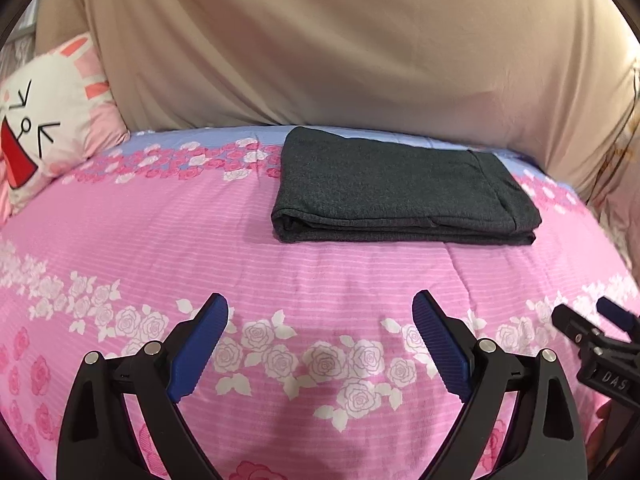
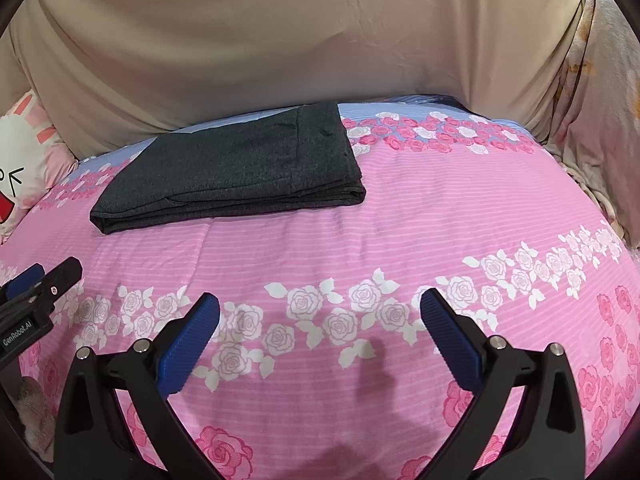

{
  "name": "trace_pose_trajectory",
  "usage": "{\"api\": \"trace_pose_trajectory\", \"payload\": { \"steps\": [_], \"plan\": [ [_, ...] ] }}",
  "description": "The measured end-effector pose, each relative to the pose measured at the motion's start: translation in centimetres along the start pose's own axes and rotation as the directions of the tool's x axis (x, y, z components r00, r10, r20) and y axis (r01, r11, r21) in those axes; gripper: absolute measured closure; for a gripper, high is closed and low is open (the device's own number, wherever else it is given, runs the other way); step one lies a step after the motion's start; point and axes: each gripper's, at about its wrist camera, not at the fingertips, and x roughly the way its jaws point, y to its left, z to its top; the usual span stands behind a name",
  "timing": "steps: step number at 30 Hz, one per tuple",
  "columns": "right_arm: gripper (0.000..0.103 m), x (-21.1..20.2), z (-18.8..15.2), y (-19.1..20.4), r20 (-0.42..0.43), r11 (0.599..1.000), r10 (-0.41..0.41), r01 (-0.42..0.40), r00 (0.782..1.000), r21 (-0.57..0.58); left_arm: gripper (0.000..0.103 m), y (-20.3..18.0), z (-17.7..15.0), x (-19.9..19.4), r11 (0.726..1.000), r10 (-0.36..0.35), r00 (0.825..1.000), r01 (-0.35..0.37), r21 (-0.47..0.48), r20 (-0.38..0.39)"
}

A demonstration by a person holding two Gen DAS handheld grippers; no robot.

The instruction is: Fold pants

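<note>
A: Where are the dark grey knit pants (image 1: 404, 188) seen?

B: Folded into a flat rectangle, they are laid on the pink rose-printed bedspread (image 1: 160, 240), upper centre of the frame.

A: And the tools?

B: The left gripper (image 1: 320, 312) and right gripper (image 2: 320, 306) are held low above the bedspread, fingers spread apart, nothing clamped, well short of the pants.
</note>
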Motion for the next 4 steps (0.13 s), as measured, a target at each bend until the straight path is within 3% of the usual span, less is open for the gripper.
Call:
{"api": "trace_pose_trajectory", "payload": {
  "steps": [4],
  "plan": [
    [0.005, 0.01, 0.03, -0.07, -0.002, 1.000, -0.001, 0.001, 1.000, 0.001, 0.012, -0.16, 0.00, -0.02, 1.000, -0.007, 1.000, 0.007, 0.006, -0.002]
  ]
}}
